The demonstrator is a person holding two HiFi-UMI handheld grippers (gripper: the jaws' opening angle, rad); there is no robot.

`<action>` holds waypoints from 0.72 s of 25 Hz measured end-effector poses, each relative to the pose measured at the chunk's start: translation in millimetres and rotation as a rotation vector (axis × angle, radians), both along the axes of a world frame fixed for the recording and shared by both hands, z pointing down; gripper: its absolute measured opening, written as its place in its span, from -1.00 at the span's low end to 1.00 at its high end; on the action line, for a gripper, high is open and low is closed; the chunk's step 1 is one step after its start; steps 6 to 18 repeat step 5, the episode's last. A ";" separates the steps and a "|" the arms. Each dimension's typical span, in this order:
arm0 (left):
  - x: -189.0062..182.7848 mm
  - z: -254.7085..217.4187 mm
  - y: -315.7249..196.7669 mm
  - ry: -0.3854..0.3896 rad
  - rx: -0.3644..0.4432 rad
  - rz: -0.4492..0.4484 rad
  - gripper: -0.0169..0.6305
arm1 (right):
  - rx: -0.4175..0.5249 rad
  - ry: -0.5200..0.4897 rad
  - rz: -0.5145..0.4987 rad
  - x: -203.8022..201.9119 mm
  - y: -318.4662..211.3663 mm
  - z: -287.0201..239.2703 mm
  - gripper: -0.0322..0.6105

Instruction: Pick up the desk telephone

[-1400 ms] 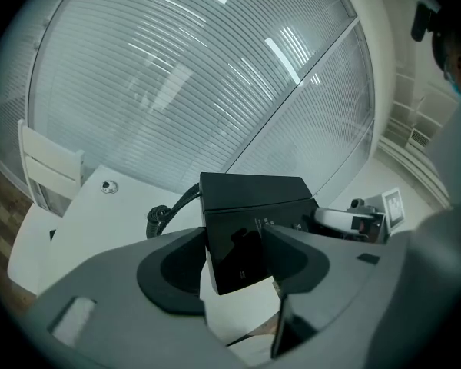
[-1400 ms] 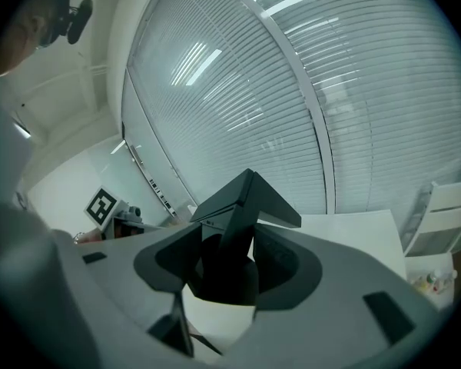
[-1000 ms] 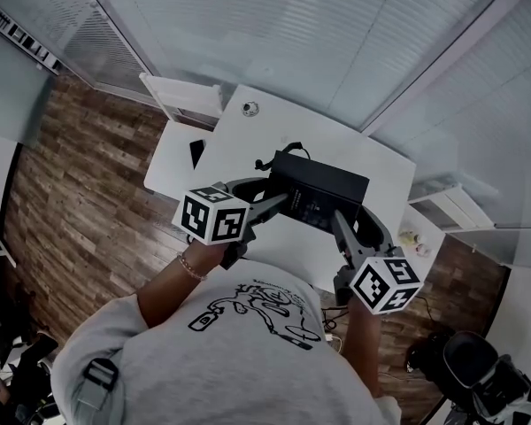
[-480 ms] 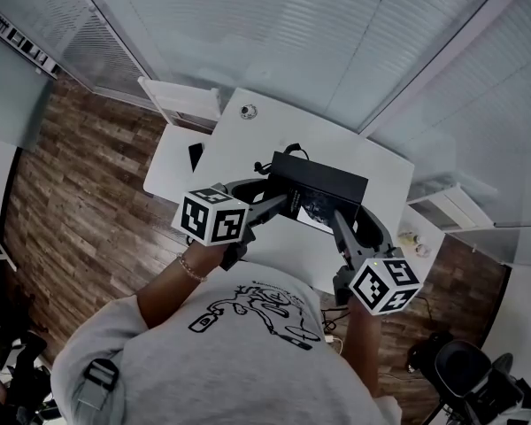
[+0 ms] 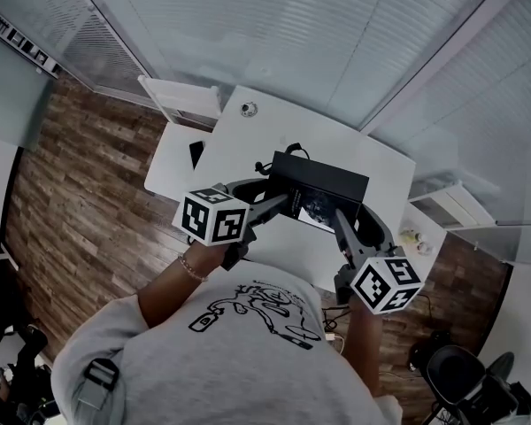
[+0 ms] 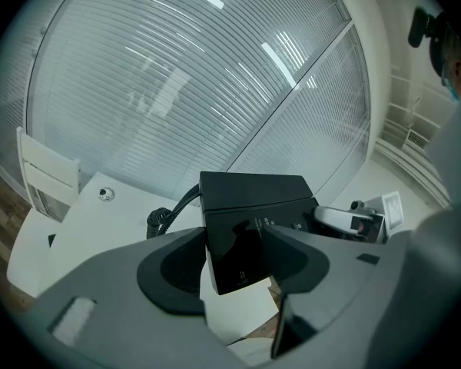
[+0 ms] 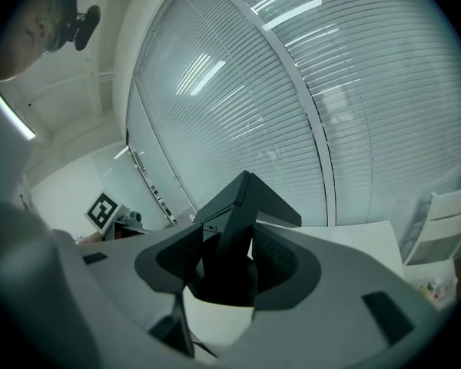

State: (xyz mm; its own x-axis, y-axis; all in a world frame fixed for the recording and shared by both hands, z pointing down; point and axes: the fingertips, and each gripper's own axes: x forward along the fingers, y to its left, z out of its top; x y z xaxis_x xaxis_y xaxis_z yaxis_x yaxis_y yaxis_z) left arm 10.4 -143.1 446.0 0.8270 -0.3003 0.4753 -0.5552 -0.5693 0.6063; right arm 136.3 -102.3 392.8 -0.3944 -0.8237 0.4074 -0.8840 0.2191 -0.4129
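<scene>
White table (image 5: 248, 144) with the black telephone (image 5: 323, 189) over its near part (tilted, seemingly clear of the top), the left gripper (image 5: 275, 204) clamped on its left end, the right gripper (image 5: 354, 220) clamped on its right corner, coiled cord (image 5: 267, 162) at its far left corner.

My telephone (image 5: 319, 193) is glossy black, and its coiled cord (image 6: 163, 218) is black too. The bench (image 5: 248, 144) is plain white. My left claw (image 5: 279, 204) and right claw (image 5: 341, 222) are matte grey, with black square markers (image 5: 214, 217) on white. The floor (image 5: 80, 193), at nine o'clock, is brown wood planks. My shirt (image 5: 212, 361) is grey with a black line drawing. The blinds (image 5: 292, 34), at twelve o'clock, are pale with fine stripes.
</scene>
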 end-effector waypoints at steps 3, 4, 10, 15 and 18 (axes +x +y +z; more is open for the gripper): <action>-0.1 -1.3 0.3 -0.001 0.000 0.000 -0.26 | -0.001 -0.002 0.002 0.1 0.4 -1.0 -0.30; -0.2 -1.6 0.4 -0.001 -0.001 0.000 -0.26 | -0.001 -0.003 0.002 0.0 0.4 -1.3 -0.30; -0.3 -1.9 0.4 -0.001 -0.001 -0.001 -0.26 | -0.001 -0.003 0.002 -0.1 0.4 -1.6 -0.30; -0.3 -1.9 0.4 -0.001 -0.001 -0.001 -0.26 | -0.001 -0.003 0.002 -0.1 0.4 -1.6 -0.30; -0.3 -1.9 0.4 -0.001 -0.001 -0.001 -0.26 | -0.001 -0.003 0.002 -0.1 0.4 -1.6 -0.30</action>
